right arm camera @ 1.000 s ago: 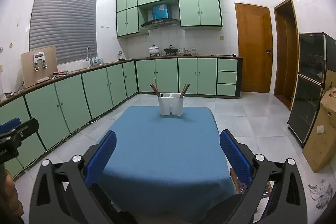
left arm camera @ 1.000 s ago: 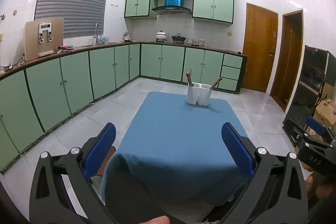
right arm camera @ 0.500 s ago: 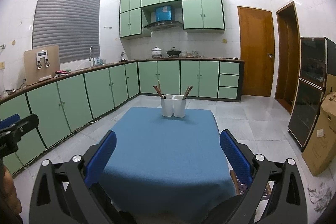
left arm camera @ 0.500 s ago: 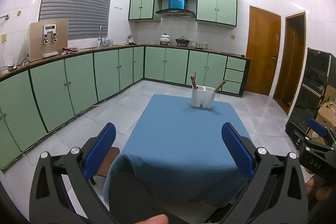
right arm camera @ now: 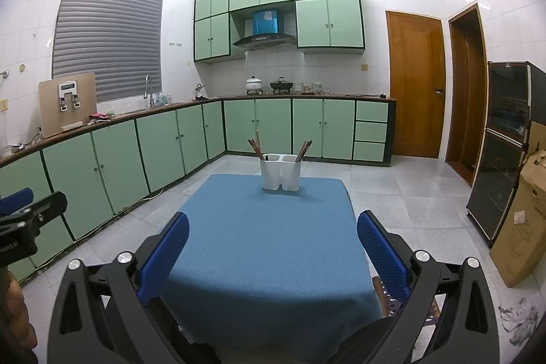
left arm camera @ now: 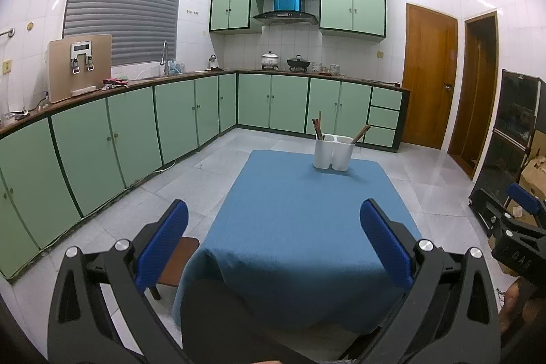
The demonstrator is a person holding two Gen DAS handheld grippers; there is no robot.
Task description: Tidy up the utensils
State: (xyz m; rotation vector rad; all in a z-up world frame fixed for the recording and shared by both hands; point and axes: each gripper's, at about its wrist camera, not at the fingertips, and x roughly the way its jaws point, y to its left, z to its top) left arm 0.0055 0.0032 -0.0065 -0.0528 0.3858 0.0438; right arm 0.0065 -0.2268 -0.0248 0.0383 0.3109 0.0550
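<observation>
The left claw (left arm camera: 273, 227) hangs spread wide and empty over the near edge of the bench (left arm camera: 307, 227), and the right claw (right arm camera: 271, 234) is likewise spread wide with nothing between its blue pads; both sit well short of the work. The task's thing, a white two-compartment utensil holder (right arm camera: 281, 172), stands upright at the far end of the bench, on the blue cloth. Brown sticks, probably chopsticks (right arm camera: 256, 147), lean out of its left compartment, and another few (right arm camera: 303, 150) lean out of its right one; whether any other kind of utensil is mixed in is too small to tell. Nothing else lies loose on the cloth.

Judging from this, the sorting is either not begun or at a pause between picks, with both hands drawn back. The next move likely calls for one claw to reach the full length of the bench, come down over a stick's free upper end, and pinch it along its narrow shaft without tipping the light holder. The other claw may need to steady the holder's wall.

Beyond the bench lie a tiled floor and green kitchen cabinets (right arm camera: 170, 142).
</observation>
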